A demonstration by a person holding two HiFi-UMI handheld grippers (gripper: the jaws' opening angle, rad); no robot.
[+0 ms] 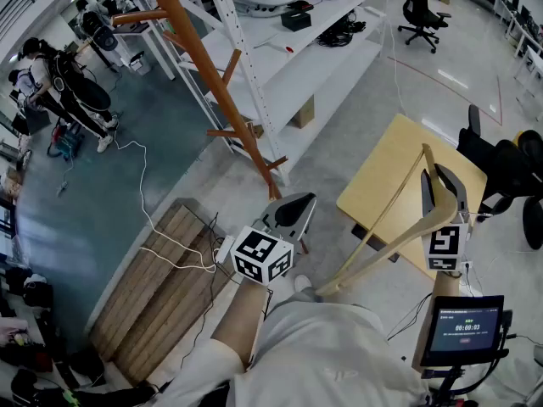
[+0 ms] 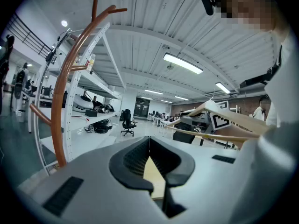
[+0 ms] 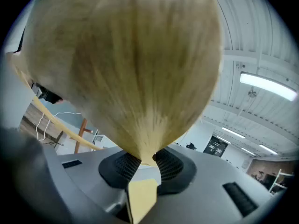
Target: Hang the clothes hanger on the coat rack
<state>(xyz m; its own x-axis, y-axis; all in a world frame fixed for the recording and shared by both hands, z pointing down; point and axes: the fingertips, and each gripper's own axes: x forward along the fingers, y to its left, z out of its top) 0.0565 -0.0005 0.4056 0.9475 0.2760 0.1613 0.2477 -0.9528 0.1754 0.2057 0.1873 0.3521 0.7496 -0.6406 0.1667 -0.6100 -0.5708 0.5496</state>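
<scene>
- Our right gripper (image 1: 443,195) sits at the lower right of the head view, its jaws clamped on the clothes hanger (image 1: 373,261); in the right gripper view the pads pinch the pale wood, which fills most of that frame.
- From that grip the clothes hanger slants down toward the lower centre of the head view. We hold it in the air, well apart from the coat rack (image 1: 222,91).
- Our left gripper (image 1: 288,214) is at the lower centre, just beyond its marker cube (image 1: 261,254). Its jaws are pressed together with nothing between them.
- At the lower left, a pallet of wooden boards (image 1: 161,287) lies on the floor with a white cable (image 1: 174,261) trailing across it.
- Right of centre we see a yellow table (image 1: 386,172), partly behind the hanger.
- The coat rack is a brown wooden pole with short pegs, running from the top left toward the centre.
- Beside it stands a white shelf unit (image 1: 314,41); farther off we see an office chair (image 1: 420,11) at the upper right and people (image 1: 51,79) at the upper left.
</scene>
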